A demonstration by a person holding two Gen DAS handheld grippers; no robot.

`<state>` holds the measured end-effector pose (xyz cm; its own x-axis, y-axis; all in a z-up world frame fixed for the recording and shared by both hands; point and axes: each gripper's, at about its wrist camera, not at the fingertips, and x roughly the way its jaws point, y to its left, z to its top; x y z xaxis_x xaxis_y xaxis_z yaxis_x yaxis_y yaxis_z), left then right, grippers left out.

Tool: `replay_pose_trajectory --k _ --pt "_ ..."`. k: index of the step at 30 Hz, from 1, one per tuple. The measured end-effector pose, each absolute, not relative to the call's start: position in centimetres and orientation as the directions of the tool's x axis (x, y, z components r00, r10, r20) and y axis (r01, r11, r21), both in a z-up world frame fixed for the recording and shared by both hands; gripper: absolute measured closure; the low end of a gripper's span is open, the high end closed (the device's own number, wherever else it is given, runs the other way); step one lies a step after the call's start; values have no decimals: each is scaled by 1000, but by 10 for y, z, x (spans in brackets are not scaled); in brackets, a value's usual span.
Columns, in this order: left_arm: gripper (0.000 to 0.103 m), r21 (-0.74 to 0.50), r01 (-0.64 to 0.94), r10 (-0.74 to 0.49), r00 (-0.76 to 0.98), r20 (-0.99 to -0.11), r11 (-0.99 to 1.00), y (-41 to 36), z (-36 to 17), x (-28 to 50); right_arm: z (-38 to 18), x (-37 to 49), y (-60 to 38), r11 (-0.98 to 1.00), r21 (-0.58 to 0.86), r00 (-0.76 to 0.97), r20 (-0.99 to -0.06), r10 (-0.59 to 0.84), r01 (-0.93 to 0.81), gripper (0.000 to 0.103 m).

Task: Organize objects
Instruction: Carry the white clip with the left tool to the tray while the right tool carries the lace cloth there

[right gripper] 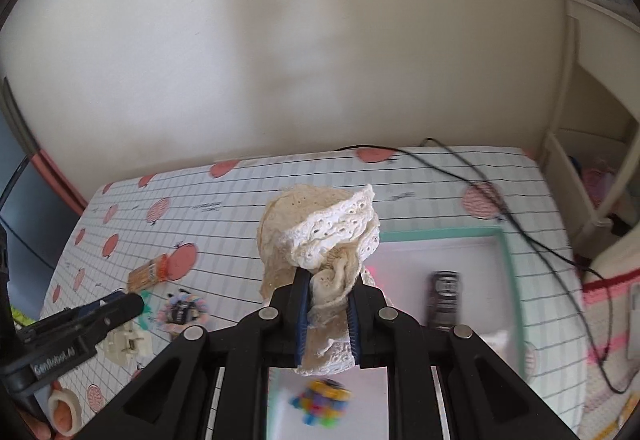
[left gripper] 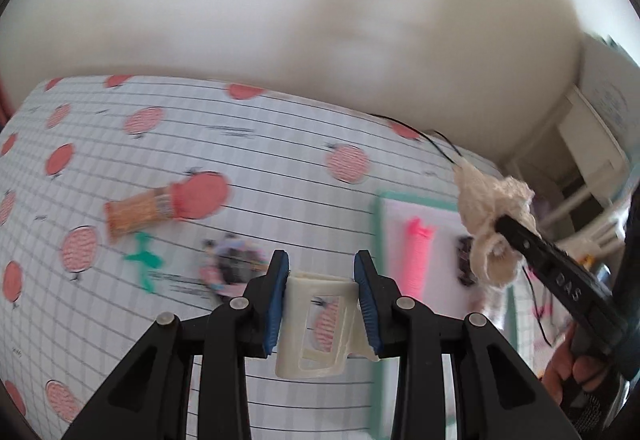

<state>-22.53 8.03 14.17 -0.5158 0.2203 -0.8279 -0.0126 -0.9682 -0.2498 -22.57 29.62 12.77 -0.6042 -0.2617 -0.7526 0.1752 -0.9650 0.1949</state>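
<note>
Left gripper (left gripper: pixel 322 294): we hold it over the checked tablecloth (left gripper: pixel 256 155), its blue pads pinching a cream plastic hair clip (left gripper: pixel 320 328) from both sides; the clip is lifted above the cloth.

Right gripper (right gripper: pixel 328 308): clamped on a bundle of cream lace fabric (right gripper: pixel 320 236), which rises above the fingers and hangs a little below them. In the left view the same fabric sits raised over the tray.

Tray (right gripper: pixel 508 252), green rim, white floor, at the right of the table. In it we count a dark hair clip (right gripper: pixel 444 294), a bright pink item (left gripper: pixel 418 256) too blurred to name, and a many-coloured bead piece (right gripper: pixel 322 406) under the right gripper.

On the cloth, left of the tray: an orange bundle (left gripper: pixel 134 215); a green bow-shaped piece (left gripper: pixel 144 260); a blurred round pastel ornament (left gripper: pixel 232 268).

A black cable (right gripper: pixel 500 199) crosses the table's far right corner.
</note>
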Motion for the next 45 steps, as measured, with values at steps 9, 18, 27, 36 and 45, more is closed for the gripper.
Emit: replay_pose_trajectory --k 9,18,27,36,45 --pt "68 -233 -199 296 -399 -868 -952 165 123 -209 137 -214 359 -976 188 -614 -759 -214 107 86" --pt "68 -208 -288 282 -248 -927 -935 218 76 -185 105 -215 356 -978 170 -521 -827 -210 125 86" --pt "68 -147 -278 216 -235 -948 -949 228 54 -179 61 -218 332 -974 152 -424 -881 -210 168 85" --pt "68 -146 -247 198 -204 -959 -958 231 34 -178 25 -219 322 -976 134 -348 -919 -187 172 84" --pt "68 -191 -231 234 -180 -955 -954 232 35 -177 26 -218 321 -974 129 -336 -923 -186 184 79"
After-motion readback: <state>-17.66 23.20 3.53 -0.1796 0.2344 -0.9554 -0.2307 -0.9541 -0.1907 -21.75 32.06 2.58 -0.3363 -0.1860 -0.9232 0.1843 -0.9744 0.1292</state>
